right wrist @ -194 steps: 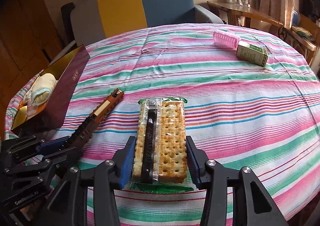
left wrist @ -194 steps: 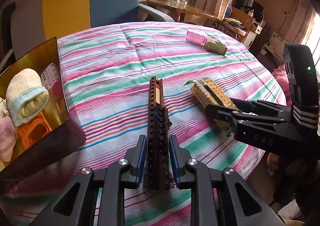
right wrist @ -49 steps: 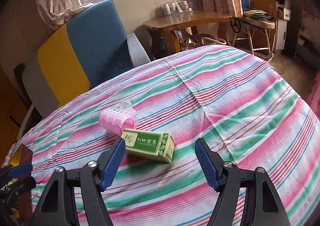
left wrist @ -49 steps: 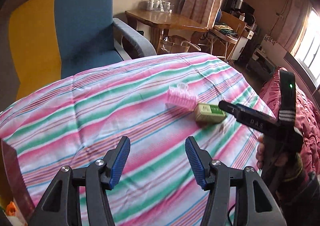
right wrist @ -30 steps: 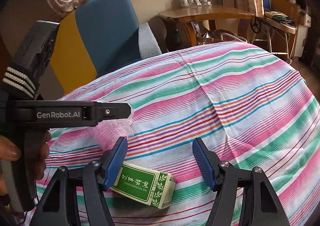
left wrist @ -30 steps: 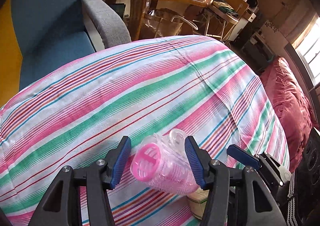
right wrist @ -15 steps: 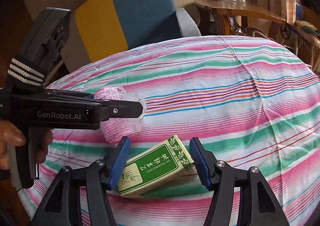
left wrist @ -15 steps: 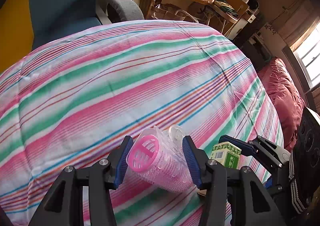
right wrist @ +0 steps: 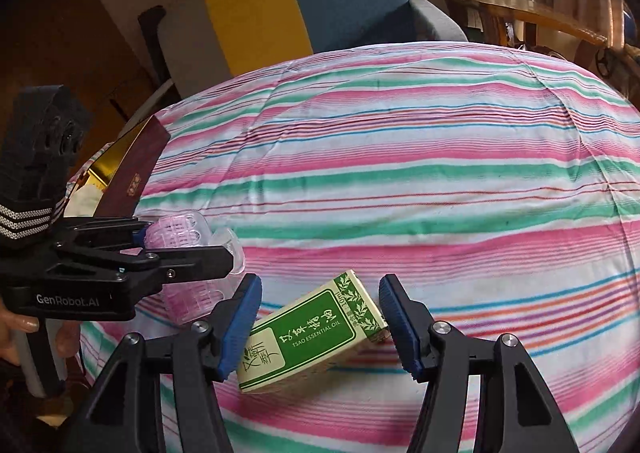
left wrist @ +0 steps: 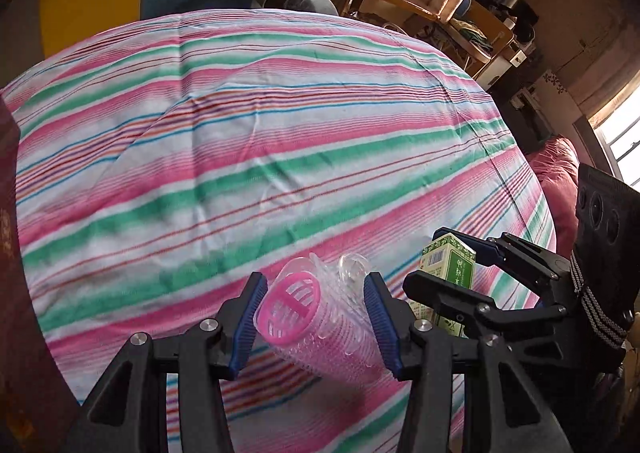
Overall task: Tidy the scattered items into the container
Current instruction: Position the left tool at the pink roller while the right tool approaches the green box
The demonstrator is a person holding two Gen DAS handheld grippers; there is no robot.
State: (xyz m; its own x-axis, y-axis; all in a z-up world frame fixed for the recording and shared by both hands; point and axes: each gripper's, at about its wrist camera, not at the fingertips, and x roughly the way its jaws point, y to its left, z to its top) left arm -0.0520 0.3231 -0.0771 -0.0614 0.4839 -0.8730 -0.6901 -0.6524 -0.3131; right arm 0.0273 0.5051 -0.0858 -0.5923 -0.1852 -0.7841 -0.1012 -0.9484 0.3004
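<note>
The left gripper (left wrist: 314, 317) has its jaws pinching the pink hair roller (left wrist: 308, 323), held tilted above the striped counter (left wrist: 280, 125). The right gripper (right wrist: 320, 317) holds the green box (right wrist: 312, 331) skewed between its jaws, gripped near the corners as far as can be judged (one blue pad seems barely to touch). That box could twist out and drop. The roller's clear plastic cover may slip. The container (right wrist: 134, 177) waits at the counter's left edge, and both tools crowd close together.
</note>
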